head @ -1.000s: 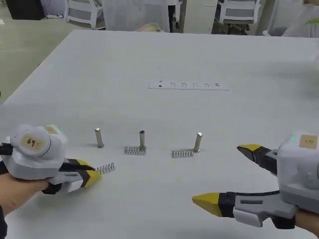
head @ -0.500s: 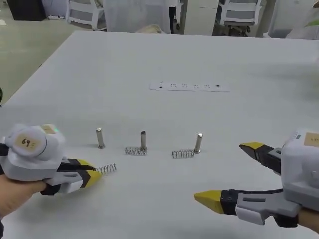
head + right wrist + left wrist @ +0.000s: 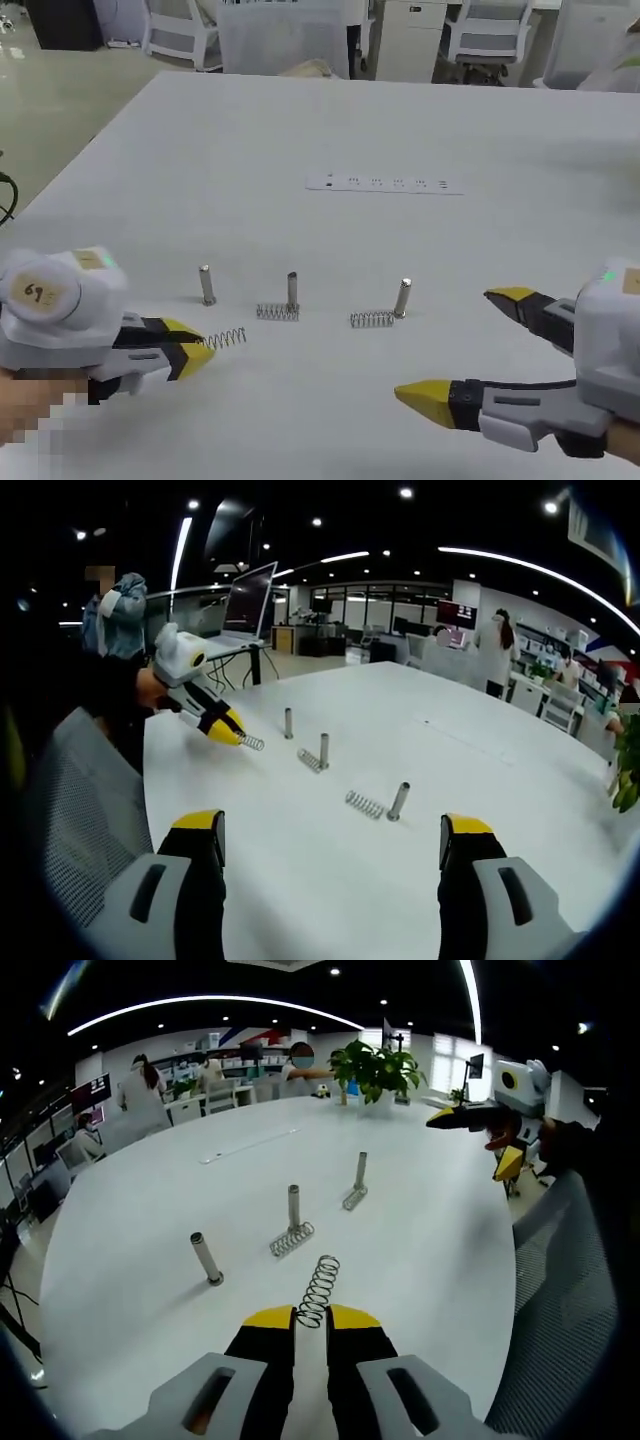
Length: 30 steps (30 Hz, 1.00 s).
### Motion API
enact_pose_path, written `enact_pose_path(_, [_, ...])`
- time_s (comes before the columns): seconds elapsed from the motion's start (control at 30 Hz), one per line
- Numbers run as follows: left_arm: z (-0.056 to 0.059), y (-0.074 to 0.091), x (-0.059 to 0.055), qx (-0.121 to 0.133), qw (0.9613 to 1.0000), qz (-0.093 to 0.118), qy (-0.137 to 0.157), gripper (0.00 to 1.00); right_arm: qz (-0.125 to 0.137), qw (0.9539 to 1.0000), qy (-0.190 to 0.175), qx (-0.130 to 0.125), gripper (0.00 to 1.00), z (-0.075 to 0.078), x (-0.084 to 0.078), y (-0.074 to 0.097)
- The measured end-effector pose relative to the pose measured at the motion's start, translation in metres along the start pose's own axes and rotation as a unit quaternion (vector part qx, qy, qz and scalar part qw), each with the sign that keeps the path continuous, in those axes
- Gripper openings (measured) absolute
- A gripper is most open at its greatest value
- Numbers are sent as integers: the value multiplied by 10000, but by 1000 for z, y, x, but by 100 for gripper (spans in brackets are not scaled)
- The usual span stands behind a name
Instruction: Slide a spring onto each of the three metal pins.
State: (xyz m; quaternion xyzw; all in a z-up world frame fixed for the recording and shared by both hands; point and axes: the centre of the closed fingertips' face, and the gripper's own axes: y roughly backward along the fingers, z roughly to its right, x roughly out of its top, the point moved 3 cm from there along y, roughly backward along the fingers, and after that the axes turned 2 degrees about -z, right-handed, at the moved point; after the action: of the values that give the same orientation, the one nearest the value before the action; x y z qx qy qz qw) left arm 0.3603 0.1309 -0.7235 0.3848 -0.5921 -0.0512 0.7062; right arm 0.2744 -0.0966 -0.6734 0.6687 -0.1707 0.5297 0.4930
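Three upright steel pins (image 3: 292, 290) stand bare on the white table (image 3: 400, 120). Your left gripper (image 3: 312, 1318) pinches the near end of a thin silver coil spring (image 3: 320, 1290), near the leftmost pin (image 3: 207, 285). It looks light and floppy, so grip closer to its middle. Your right gripper (image 3: 458, 345) hangs with jaws wide apart.

A white workbench (image 3: 420, 120) stands in an open office with chairs (image 3: 482, 35), a potted plant (image 3: 375, 1065) and ceiling strip lights (image 3: 200, 1002).
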Motion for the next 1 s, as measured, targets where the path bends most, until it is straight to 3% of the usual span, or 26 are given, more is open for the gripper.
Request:
enact_pose_path(0.2, [7, 6, 7, -47, 9999, 145, -9, 4, 209, 9997, -85, 104, 87, 0, 7, 1])
enact_pose_path(0.43, [14, 12, 11, -89, 9997, 237, -43, 4, 260, 9995, -40, 157, 86, -1, 11, 0])
enact_pose_path(1.0, [33, 22, 33, -240, 9981, 501, -253, 4, 470, 9966, 112, 661, 77, -14, 37, -14])
